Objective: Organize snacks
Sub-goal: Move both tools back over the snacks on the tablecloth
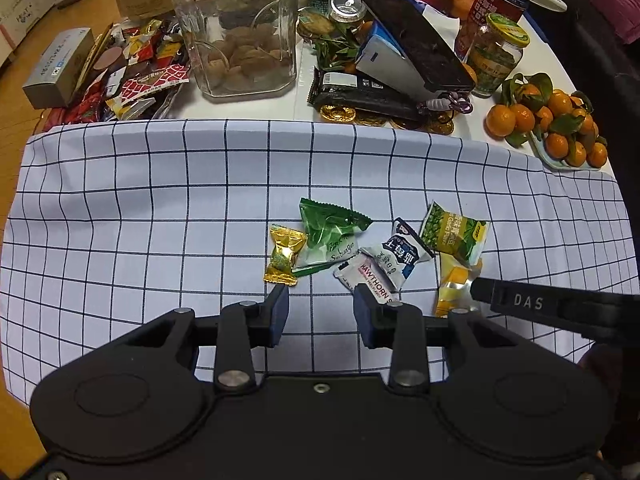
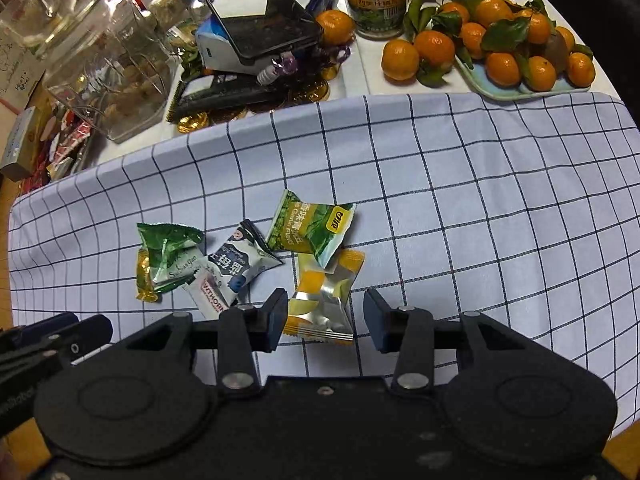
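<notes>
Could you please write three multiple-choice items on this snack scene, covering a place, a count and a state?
1. Where does the gold candy lie among the snack packets?
A. far left end
B. middle
C. on the tangerine plate

2. How many snack packets lie on the checked cloth?
A. four
B. six
C. nine

3. How is the right gripper?
A. shut on a packet
B. open around the yellow-silver packet
C. out of view

Answers: 1 A, it lies leftmost in both views; 2 B, six can be counted; 3 B, its jaws stand apart either side.

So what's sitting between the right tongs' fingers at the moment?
In the right wrist view, the yellow-and-silver snack packet lies on the checked cloth between the open right tongs, nearer the left finger, not gripped yet.
</notes>
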Demonstrator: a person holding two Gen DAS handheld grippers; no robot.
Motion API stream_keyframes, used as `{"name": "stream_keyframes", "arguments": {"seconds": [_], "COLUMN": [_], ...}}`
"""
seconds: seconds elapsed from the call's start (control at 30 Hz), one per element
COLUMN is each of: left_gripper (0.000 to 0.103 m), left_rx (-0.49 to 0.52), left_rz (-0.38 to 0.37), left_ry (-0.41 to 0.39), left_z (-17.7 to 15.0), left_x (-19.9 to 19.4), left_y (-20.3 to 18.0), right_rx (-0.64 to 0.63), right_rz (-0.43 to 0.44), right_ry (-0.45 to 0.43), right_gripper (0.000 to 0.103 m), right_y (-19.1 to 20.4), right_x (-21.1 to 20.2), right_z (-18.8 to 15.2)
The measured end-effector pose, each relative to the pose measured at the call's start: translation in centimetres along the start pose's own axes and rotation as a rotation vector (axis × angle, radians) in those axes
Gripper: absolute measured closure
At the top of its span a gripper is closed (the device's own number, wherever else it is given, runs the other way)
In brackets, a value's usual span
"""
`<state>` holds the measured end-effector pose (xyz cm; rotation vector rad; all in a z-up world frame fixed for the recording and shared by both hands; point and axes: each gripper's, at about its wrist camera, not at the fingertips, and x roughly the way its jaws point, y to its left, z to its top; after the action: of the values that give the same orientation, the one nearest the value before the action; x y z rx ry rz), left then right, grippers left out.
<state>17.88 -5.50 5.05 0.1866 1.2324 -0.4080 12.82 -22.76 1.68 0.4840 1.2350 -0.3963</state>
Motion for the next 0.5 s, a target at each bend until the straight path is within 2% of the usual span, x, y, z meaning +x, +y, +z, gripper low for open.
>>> {"name": "stream_keyframes", "arguments": {"seconds": [0.2,0.5], "left_gripper": [0.058,0.058], "left_rx": [-0.027,-0.058], "left_rz": [0.028,0.016], "left_ry": [0.003,0.017], "left_z": [0.4,0.8], "left_x": [0.9,1.5], "left_y": [0.4,0.7], "right_rx": [0.067,0.117], "right_rz": [0.034,0.045], "right_ry": [0.046,0.066], "right_gripper": [0.058,0.058], "right_y": [-0.5,-0.4], "right_x": [1.4,2.8], "right_z": [0.3,1.2]}}
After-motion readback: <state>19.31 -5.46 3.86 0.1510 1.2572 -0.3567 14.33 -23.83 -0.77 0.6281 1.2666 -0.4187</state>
